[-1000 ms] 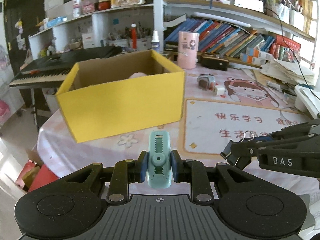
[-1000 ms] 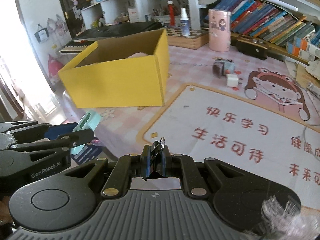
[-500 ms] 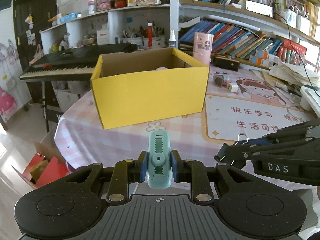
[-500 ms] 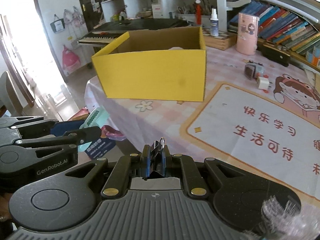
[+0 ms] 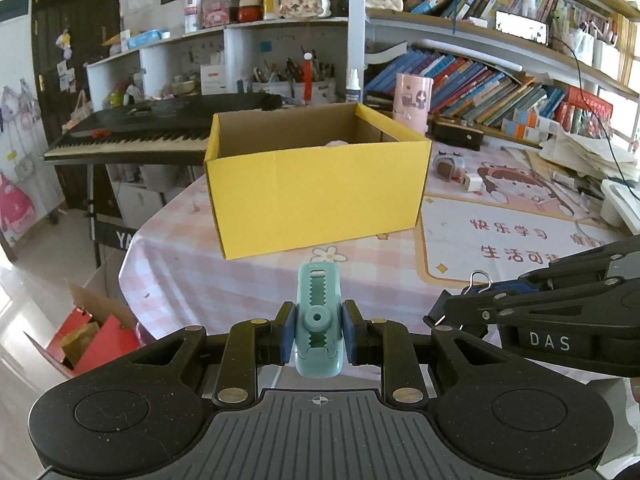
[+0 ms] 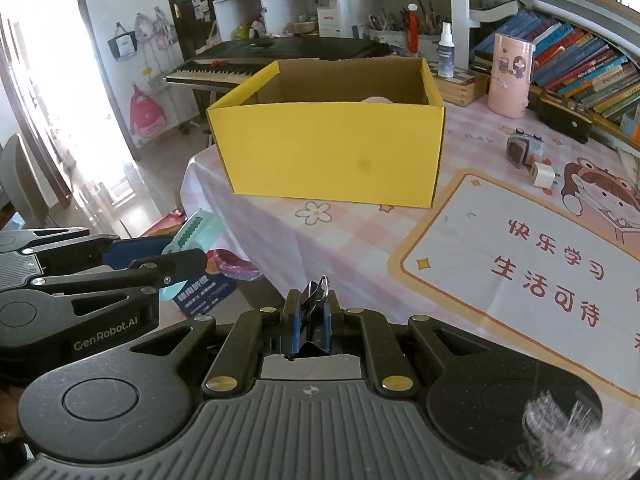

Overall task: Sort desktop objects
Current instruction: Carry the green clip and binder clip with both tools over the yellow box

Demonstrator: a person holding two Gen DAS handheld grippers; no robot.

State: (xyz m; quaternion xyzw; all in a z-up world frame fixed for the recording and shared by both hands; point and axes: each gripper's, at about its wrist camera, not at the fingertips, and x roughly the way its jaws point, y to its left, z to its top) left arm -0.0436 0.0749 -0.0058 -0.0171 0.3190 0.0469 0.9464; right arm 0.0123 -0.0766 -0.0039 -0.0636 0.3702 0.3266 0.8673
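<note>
Short of the yellow box (image 5: 316, 196): left claw (image 5: 318, 336) clamped on teal clip (image 5: 319, 312), right claw (image 6: 310, 328) on binder clip (image 6: 314, 312).
Probably both light, stiff, slick plastic and metal; best gripped mid-body, like now.

One yellow box (image 5: 318, 196) sits at the frame centre, with one pink cylinder (image 5: 413, 96) and one spray bottle (image 5: 352, 86) behind it. One teal clip (image 5: 319, 318), one black binder clip (image 6: 310, 320) and one keyboard (image 5: 160, 130) show. Right of the box lie one white plug (image 6: 543, 175) and one study mat (image 6: 532, 264).

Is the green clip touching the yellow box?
Apart. Right wrist view shows the green clip, held in the left gripper, off the table edge, short of the yellow box.
</note>
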